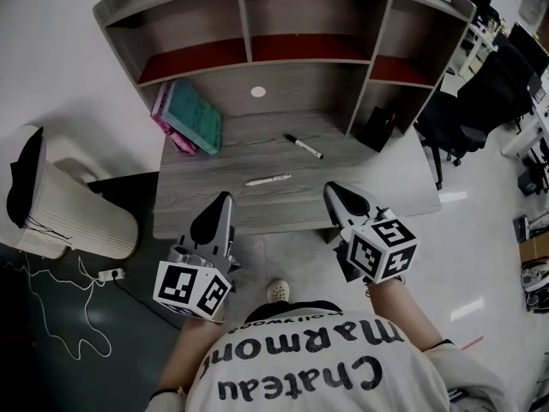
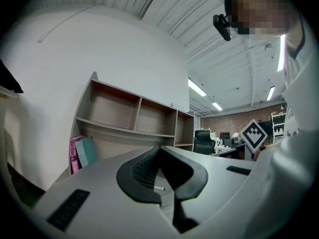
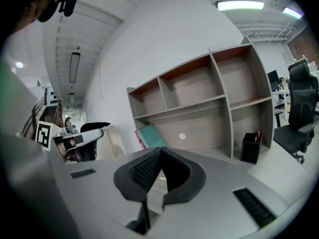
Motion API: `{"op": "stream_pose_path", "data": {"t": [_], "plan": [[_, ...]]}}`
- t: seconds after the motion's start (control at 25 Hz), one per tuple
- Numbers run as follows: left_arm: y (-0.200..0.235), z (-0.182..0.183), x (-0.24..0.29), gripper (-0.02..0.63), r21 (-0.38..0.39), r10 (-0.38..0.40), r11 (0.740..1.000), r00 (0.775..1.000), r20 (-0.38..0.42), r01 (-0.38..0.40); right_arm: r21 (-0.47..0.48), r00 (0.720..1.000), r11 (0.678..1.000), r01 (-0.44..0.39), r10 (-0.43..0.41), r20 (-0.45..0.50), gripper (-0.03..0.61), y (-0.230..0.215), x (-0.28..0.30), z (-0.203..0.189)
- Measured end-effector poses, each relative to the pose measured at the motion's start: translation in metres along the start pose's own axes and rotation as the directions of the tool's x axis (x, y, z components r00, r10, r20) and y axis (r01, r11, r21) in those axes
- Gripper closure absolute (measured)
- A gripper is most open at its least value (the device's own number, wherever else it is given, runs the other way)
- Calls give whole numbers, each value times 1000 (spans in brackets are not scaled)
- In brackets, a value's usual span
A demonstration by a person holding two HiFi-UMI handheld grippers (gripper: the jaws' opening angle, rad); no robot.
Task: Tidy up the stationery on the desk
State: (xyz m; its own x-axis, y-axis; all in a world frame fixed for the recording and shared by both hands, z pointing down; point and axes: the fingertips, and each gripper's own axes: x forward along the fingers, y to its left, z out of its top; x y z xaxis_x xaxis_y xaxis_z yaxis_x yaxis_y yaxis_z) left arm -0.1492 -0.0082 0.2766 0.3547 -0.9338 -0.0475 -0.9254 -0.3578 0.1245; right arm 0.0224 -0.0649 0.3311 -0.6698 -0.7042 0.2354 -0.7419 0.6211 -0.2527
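Note:
A wooden desk (image 1: 257, 204) with a shelf hutch (image 1: 283, 50) stands in front of me. On it lie a white pen (image 1: 268, 180) near the middle and a black marker (image 1: 304, 147) further back. Teal and pink books (image 1: 189, 118) lean at the back left, and a black pen holder (image 1: 377, 130) stands at the back right. My left gripper (image 1: 221, 201) hovers at the desk's front edge, shut and empty. My right gripper (image 1: 334, 190) is over the front right, also shut with nothing in it. The left gripper view shows the white pen (image 2: 158, 188) just below the closed jaws.
A beige bin (image 1: 64, 209) with a black cloth stands on the floor at left, with cables and a power strip (image 1: 110, 274) beside it. Black office chairs (image 1: 480, 93) and other desks fill the right side. A shoe (image 1: 278, 291) shows below the desk's front edge.

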Motion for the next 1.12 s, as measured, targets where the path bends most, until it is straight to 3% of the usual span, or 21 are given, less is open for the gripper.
{"op": "stream_pose_path", "data": {"t": [0.16,0.64,1.12], "plan": [[29,-8,13,600,-42,-4,999,1000,-8,4,18,999,1000,8,-7,-32,566,-1,32,-5],[100,-65,29,600,-80,18,996,989,-145,-30,59,990,997,45,-36,-139,566,-12,99,-45],[108,-111,32,600,-138,15,989,973,-231,-48,122,966,993,10,22,-259,566,-16,126,-96]]}}
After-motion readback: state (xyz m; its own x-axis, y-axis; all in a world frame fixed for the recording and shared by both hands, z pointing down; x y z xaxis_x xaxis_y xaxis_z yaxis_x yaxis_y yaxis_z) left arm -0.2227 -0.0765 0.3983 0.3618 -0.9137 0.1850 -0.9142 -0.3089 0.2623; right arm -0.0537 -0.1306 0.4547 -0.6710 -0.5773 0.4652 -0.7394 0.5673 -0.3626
